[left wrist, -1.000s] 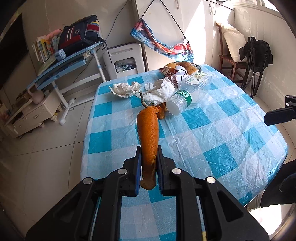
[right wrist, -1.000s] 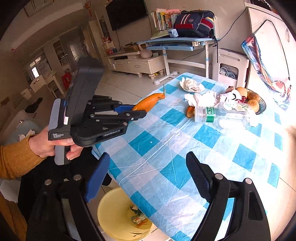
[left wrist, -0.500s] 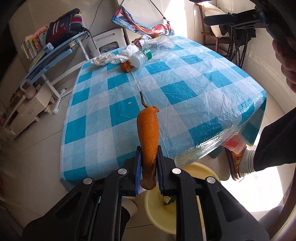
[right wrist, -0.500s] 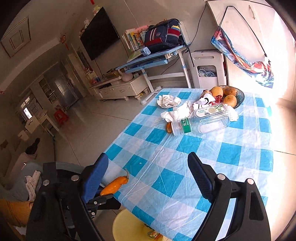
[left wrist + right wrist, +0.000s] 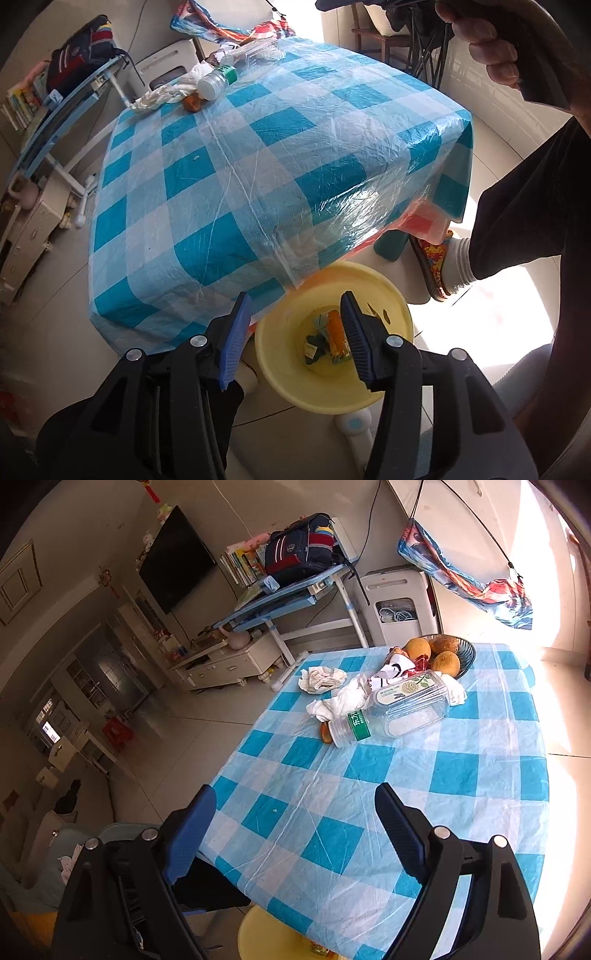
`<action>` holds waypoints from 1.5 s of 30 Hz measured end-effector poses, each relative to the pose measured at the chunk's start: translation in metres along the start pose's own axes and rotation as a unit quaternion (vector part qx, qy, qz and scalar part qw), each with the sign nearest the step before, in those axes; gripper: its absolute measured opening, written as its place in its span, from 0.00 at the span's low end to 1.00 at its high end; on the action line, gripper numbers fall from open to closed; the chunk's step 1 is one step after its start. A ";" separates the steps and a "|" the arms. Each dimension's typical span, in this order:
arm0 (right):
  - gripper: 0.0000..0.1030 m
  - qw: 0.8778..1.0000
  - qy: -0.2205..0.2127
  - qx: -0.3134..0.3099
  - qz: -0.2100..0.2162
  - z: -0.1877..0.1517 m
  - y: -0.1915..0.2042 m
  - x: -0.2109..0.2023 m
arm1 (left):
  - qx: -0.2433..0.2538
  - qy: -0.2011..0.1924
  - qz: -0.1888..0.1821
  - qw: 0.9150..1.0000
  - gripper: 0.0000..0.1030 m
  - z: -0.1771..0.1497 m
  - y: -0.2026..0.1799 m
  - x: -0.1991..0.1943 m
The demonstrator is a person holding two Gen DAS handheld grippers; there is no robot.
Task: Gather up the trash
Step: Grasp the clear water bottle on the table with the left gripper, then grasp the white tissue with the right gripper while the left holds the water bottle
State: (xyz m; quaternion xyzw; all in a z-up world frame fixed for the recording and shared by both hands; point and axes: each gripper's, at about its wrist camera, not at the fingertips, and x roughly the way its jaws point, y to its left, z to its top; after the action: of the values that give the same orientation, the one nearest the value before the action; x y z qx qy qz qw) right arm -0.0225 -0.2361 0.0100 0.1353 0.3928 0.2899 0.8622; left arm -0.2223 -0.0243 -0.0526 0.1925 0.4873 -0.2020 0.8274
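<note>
the left tool (image 5: pixel 293 334) hung with its jaws wide apart and holding nothing, above the yellow bin (image 5: pixel 391 295) on the floor by the worktop's (image 5: pixel 258 147) corner. an orange peel (image 5: pixel 335 326) lay inside the bin among other scraps. the right tool (image 5: pixel 295 834) was also spread wide and empty, over the checked worktop's near end. at the far end lay a plastic bottle (image 5: pixel 391 709) on its side, touching crumpled tissues (image 5: pixel 343 701), with a fruit bowl (image 5: pixel 461 653) just behind.
</note>
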 end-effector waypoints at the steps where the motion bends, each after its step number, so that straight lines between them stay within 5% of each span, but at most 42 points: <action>1: 0.82 1.000 0.000 0.003 0.000 0.000 -0.001 0.000 | -0.010 -0.005 -0.002 1.000 0.49 0.004 0.007 -0.003; 11: 0.82 0.999 -0.008 0.041 -0.006 0.005 -0.017 0.000 | -0.098 -0.071 0.052 0.991 0.55 0.072 0.079 -0.014; 22: 0.87 0.990 -0.088 0.104 -0.027 0.024 -0.050 -0.026 | -0.017 -0.098 0.022 0.995 0.55 0.229 0.076 0.057; 30: 0.87 0.975 -0.126 0.178 -0.027 0.029 -0.094 -0.040 | 0.036 -0.049 0.010 0.998 0.55 0.318 0.069 0.140; 35: 0.87 0.977 -0.111 0.180 -0.023 0.026 -0.102 -0.030 | 0.048 -0.021 -0.011 0.999 0.63 0.342 0.067 0.170; 45: 0.87 0.978 -0.106 0.180 -0.017 0.025 -0.105 -0.024 | 0.039 -0.002 -0.037 0.999 0.59 0.337 0.063 0.178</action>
State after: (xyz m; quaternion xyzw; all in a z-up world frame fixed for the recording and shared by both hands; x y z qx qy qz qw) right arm 0.0248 -0.3345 -0.0076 0.3112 0.3475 0.1837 0.8652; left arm 0.1358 -0.1710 -0.0505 0.2062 0.4840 -0.2519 0.8123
